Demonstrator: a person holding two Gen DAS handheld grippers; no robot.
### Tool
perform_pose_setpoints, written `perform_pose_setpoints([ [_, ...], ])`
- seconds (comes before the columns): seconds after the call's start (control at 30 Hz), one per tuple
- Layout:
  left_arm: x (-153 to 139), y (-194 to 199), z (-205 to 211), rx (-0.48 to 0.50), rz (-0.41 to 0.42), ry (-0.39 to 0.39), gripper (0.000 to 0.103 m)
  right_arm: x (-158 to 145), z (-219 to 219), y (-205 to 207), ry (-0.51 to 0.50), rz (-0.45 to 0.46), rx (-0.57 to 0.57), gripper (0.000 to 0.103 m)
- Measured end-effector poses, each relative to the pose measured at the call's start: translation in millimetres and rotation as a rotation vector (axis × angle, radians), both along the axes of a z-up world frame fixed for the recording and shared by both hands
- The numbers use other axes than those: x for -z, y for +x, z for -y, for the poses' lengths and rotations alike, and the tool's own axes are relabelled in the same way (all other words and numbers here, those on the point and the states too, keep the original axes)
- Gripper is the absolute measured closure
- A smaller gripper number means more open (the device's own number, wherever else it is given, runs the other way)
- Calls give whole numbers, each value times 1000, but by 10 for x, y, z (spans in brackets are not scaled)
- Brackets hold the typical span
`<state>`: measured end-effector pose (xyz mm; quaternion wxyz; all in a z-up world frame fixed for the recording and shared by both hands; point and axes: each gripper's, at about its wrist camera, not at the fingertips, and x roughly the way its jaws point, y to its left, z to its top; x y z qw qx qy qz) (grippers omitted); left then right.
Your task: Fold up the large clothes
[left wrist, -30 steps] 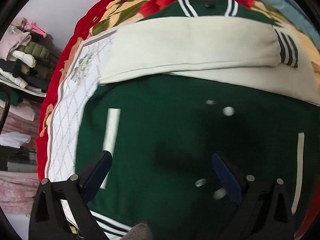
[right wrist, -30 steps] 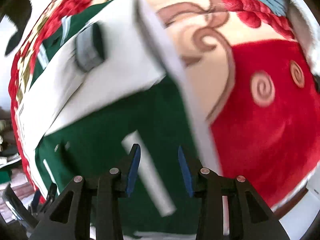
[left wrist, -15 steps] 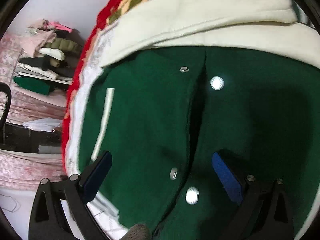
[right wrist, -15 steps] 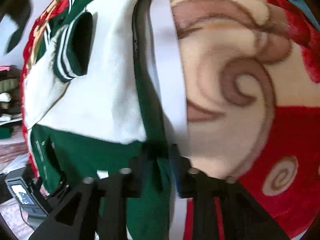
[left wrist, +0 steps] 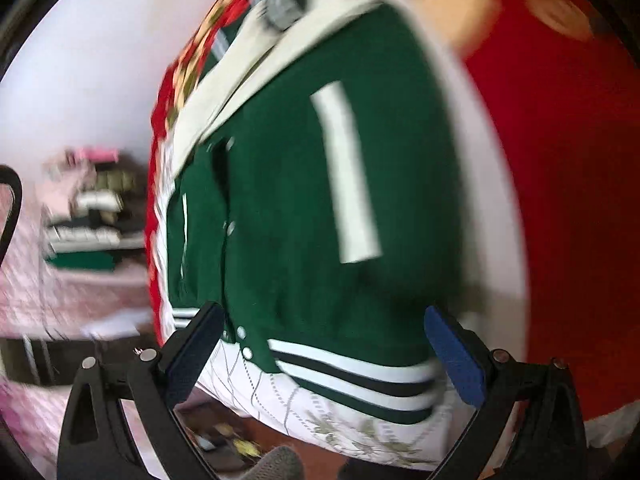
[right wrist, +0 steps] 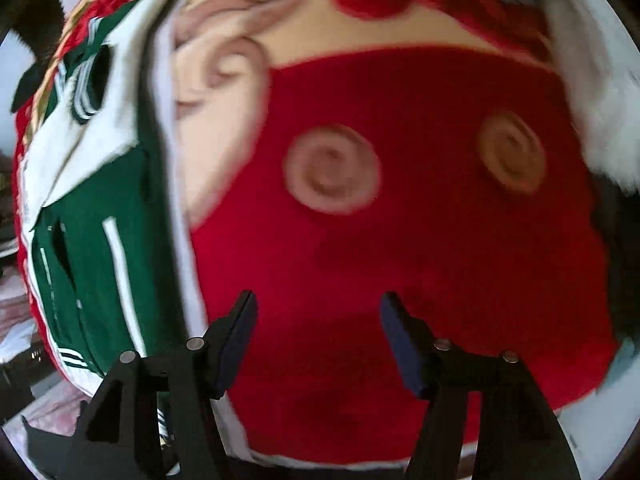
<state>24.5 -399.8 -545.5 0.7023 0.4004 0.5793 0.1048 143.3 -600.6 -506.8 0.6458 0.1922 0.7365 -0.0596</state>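
— What fills the scene?
— A red blanket [right wrist: 440, 260] with tan swirls, spread over the bed. Along its left side lies a white quilted sheet [left wrist: 280, 400], and on that sheet lies the green jacket [left wrist: 288, 208].

— How does the jacket lie?
— Flat, front up, cream sleeves [right wrist: 80, 148] folded across its upper part, striped hem [left wrist: 352, 376] at the near edge. A white pocket stripe [left wrist: 348, 176] shows on the green body.

— And the left gripper [left wrist: 320, 352]?
— It hangs over the hem, jaws wide apart, nothing between them.

— The right gripper [right wrist: 318, 340]?
— Over bare red blanket, beside the jacket and clear of it. Its jaws have just been opening and stand apart, empty.

— Anything else?
— A blurred shelf of folded clothes [left wrist: 88, 208] beyond the bed.
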Motion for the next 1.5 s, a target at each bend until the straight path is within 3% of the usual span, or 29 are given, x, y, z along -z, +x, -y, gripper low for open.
perform_pose_setpoints([
  [0.07, 193, -41, 85, 16, 1, 60, 0, 33, 147, -155, -15, -23, 15, 37],
  [0.2, 333, 112, -100, -58, 4, 90, 0, 112, 343, -297, -47, -42, 32, 37],
  [0.3, 248, 239, -286, -133, 35, 45, 2, 103, 409, -322, -40, -27, 45, 37],
  [0.33, 186, 261, -339, -148, 51, 17, 17, 87, 429, -327, -34, -19, 45, 37],
  [0.37, 76, 295, -416, -169, 74, -34, 46, 74, 422, -330, -30, -11, 44, 37],
  [0.43, -153, 313, -460, -201, 121, -134, 80, 49, 494, -319, -20, 0, 28, 37],
  [0.53, -374, 335, -552, -218, 164, -204, 82, 32, 370, -323, -1, 6, 3, 37],
  [0.63, -396, 381, -673, -220, 179, -190, 83, 27, 308, -312, 20, 16, -11, 37],
  [0.73, -152, 440, -584, -207, 118, -170, 73, 81, 166, -249, 34, 15, -25, 37],
  [0.8, 57, 487, -539, -173, 72, -138, 59, 124, 165, -244, 47, 12, -21, 37],
  [0.9, 260, 533, -516, -166, 24, -140, 56, 193, 173, -206, 60, 15, -12, 37],
  [0.93, 268, 552, -517, -171, 24, -146, 60, 201, 216, -200, 68, 17, -10, 37],
  [1.0, 176, 578, -527, -186, 45, -188, 85, 255, 242, -134, 108, 29, -8, 37],
  [1.07, 63, 571, -536, -192, 70, -215, 94, 222, 276, -37, 186, 79, 7, 37],
  [1.2, -125, 534, -593, -190, 116, -231, 96, 218, 274, 264, 365, 190, 17, 36],
  [1.3, -243, 571, -662, -195, 138, -227, 96, 249, 234, 630, 470, 258, 33, 27],
  [1.4, -278, 654, -692, -206, 145, -209, 96, 376, 67, 980, 532, 337, 20, 27],
  [1.5, -248, 744, -746, -237, 140, -208, 96, 587, -328, 1261, 575, 353, 45, 27],
])
